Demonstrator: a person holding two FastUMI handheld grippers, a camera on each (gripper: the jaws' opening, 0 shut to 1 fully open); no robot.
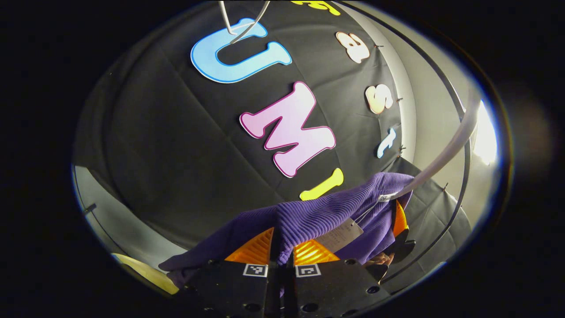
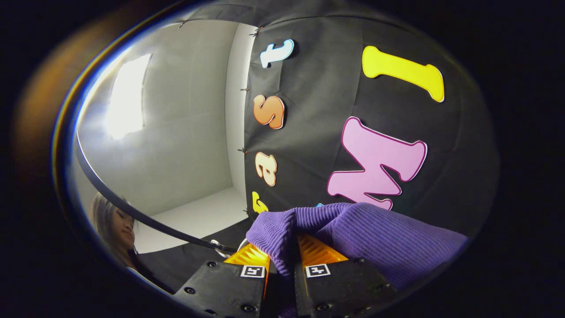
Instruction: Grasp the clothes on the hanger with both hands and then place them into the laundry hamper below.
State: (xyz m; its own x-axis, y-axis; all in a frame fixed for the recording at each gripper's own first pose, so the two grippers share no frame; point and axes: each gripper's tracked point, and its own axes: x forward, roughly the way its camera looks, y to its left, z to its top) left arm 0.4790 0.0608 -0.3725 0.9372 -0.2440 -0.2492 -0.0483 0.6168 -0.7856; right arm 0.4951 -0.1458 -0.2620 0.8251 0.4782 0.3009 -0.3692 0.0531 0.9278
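A purple ribbed garment is bunched across the bottom of the left gripper view, with a paper tag hanging from it. My left gripper is shut on a fold of it between its orange fingers. Its far end reaches the other gripper at the right. A white hanger curves up from that end of the garment. In the right gripper view, my right gripper is shut on a fold of the same garment, which drapes off to the right.
A thin black rail arcs across the white booth wall. A person's head shows low on the left. A pale yellow edge lies at the lower left in the left gripper view. A bright light panel glares.
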